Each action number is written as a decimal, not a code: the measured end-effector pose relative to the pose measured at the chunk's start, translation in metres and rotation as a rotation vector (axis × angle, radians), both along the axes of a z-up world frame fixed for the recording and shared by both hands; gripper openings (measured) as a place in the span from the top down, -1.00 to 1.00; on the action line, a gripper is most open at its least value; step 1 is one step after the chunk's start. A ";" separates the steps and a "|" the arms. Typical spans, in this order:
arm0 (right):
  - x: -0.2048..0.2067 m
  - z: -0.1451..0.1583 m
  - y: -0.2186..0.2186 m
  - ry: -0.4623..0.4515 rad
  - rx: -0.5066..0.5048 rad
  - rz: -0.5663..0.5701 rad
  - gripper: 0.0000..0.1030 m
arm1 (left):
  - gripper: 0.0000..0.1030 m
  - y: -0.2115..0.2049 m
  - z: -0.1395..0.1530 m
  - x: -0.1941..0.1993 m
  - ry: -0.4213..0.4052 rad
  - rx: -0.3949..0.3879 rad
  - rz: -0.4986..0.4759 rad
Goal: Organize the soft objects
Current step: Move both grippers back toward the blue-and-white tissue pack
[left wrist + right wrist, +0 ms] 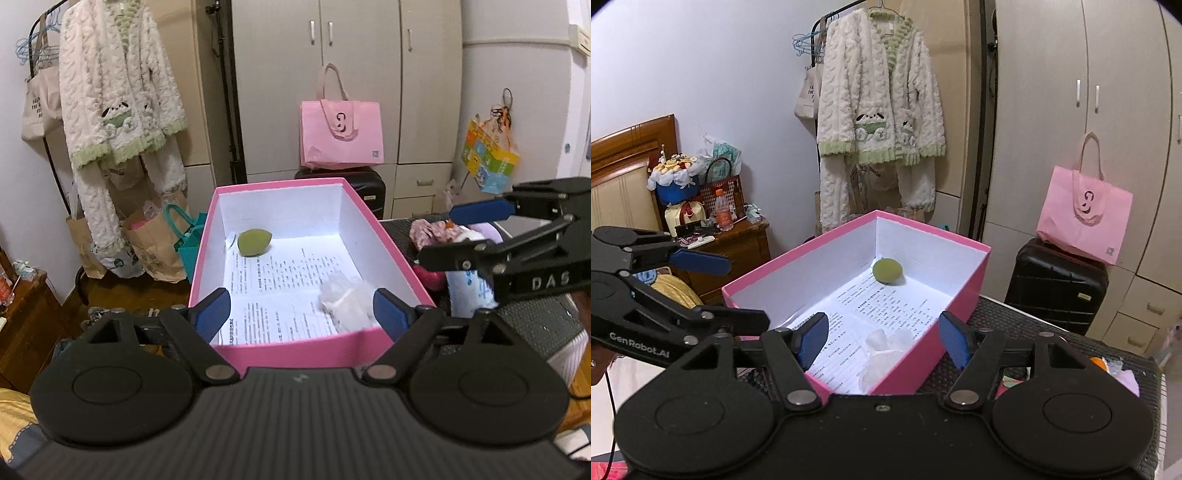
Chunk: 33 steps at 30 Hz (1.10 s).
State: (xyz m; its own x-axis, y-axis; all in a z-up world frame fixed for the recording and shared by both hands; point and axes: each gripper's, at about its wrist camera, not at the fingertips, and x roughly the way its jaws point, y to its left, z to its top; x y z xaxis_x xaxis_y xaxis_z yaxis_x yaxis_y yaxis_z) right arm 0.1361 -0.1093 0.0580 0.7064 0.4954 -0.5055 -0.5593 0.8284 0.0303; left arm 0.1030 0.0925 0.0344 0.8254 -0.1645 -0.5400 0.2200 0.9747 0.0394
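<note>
A pink box (295,354) with white walls and a printed sheet on its floor stands on a black textured table. Inside lie a green egg-shaped sponge (254,242) at the far left and a white fluffy wad (345,302) near the front right. My left gripper (303,314) is open above the box's near edge, holding nothing. My right gripper (454,236) is open at the box's right side. In the right wrist view the box (975,288), the sponge (887,270) and the wad (886,350) show below the open right gripper (884,339). The left gripper (738,291) is at the left, open.
More soft items lie on the table right of the box: a pink patterned cloth (428,230) and a blue-white packet (467,291). A pink tote (340,133) sits on a black suitcase (1056,284). A fleece robe (118,96) hangs at left above paper bags (155,243).
</note>
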 end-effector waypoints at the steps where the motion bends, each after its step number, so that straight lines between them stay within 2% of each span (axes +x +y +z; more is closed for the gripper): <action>1: -0.003 0.001 -0.003 0.000 0.004 -0.001 -0.41 | -0.66 -0.002 0.001 -0.003 -0.001 0.007 -0.007; 3: -0.009 0.003 -0.010 -0.002 0.004 0.005 -0.50 | -0.69 -0.006 0.003 -0.009 -0.006 0.028 -0.027; 8: -0.024 0.003 -0.028 0.010 -0.012 0.023 -0.54 | -0.73 -0.022 0.003 -0.025 -0.015 0.104 -0.060; 14: -0.047 -0.009 -0.066 0.036 0.003 -0.007 -0.62 | -0.85 -0.043 -0.003 -0.042 -0.019 0.120 -0.128; 22: -0.081 -0.028 -0.104 0.023 -0.033 -0.073 -0.66 | -0.85 -0.084 -0.017 -0.052 0.002 0.079 -0.243; 26: -0.087 -0.041 -0.122 0.034 -0.033 -0.096 -0.67 | -0.85 -0.107 -0.020 -0.054 -0.012 0.059 -0.314; 33: -0.076 -0.077 -0.155 0.060 0.037 -0.135 -0.67 | -0.85 -0.143 -0.038 -0.040 -0.046 0.009 -0.331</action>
